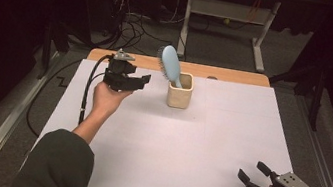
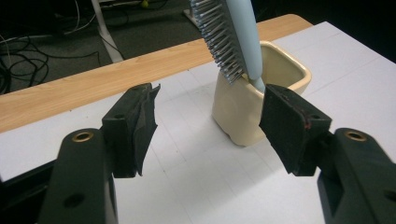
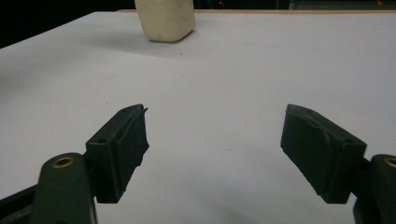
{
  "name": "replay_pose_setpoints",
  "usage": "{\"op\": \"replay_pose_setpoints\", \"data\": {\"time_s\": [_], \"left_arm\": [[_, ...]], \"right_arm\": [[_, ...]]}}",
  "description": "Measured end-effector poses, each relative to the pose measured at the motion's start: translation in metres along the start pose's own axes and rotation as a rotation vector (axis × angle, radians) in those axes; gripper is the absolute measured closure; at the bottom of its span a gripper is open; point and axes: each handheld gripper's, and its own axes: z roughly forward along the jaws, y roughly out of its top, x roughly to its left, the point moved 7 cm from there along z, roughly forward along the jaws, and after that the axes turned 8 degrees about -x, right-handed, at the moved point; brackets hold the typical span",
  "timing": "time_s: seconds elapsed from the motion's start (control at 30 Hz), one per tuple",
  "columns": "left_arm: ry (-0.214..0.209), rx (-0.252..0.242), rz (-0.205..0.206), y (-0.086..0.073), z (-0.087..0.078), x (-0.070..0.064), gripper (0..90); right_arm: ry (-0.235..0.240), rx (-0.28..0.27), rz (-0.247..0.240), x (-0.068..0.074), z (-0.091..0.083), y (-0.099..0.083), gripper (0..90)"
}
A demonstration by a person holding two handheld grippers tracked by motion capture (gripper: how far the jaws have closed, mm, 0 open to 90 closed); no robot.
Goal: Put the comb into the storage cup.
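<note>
A light blue hairbrush [image 1: 170, 63] stands handle-down in a cream square cup [image 1: 178, 97] at the back middle of the white table. In the left gripper view the hairbrush [image 2: 240, 32] leans left out of the cup [image 2: 243, 112], bristles facing left. My left gripper [image 1: 141, 80] hovers open a short way left of the cup, nothing between its jaws; the same left gripper [image 2: 210, 126] points at the cup. My right gripper [image 1: 253, 172] rests open near the front right corner. From the right gripper [image 3: 215, 149] the cup [image 3: 166, 19] stands far off.
A white sheet [image 1: 172, 140] covers the table, with a wooden strip [image 1: 228, 75] bare along the far edge. Beyond the table stand a white desk frame [image 1: 227, 17] and loose cables [image 1: 135, 23] on the grey floor. Metal rails [image 1: 3, 123] run along both sides.
</note>
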Motion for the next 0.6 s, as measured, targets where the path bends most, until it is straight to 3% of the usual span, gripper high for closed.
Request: {"op": "replay_pose_setpoints", "data": {"time_s": [0.6], "left_arm": [[-0.005, 0.005, 0.002, -0.0041, -0.0091, 0.0047, 36.2]], "right_arm": [[-0.003, 0.007, -0.004, 0.0004, 0.0003, -0.0006, 23.8]]}}
